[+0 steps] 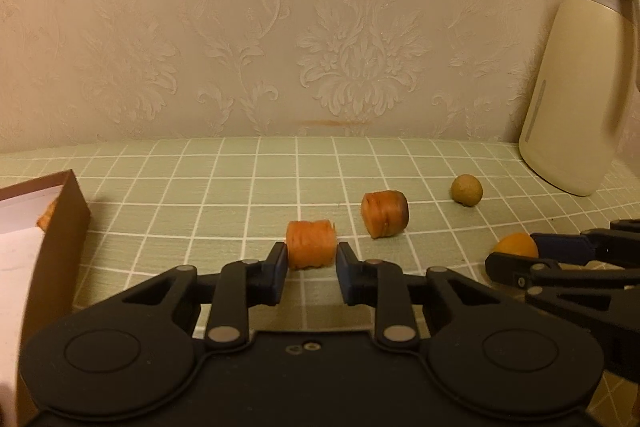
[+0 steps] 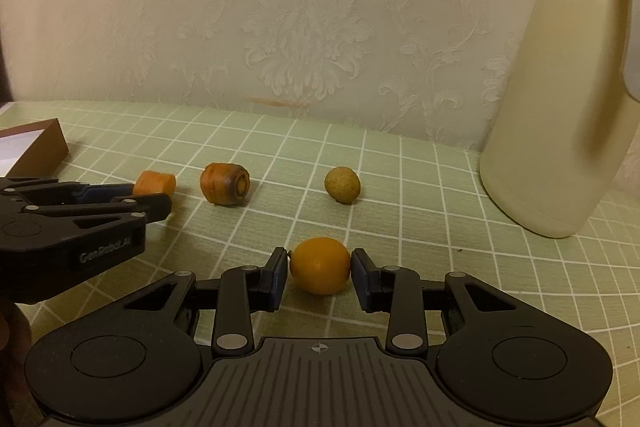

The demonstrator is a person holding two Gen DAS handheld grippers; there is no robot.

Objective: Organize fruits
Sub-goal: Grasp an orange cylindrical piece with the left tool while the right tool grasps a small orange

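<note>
Two claws, two carrot pieces, perhaps more

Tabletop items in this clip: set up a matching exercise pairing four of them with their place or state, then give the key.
Things
1. carrot chunk
2. orange fruit
3. tan round fruit
4. cream jug

Places
A. standing at the right, by the wall
B. between the fingers of the left tool
C. lying free on the cloth, behind the orange fruit
D. between the fingers of the right tool

Pairs: 1-B, 2-D, 3-C, 4-A
</note>
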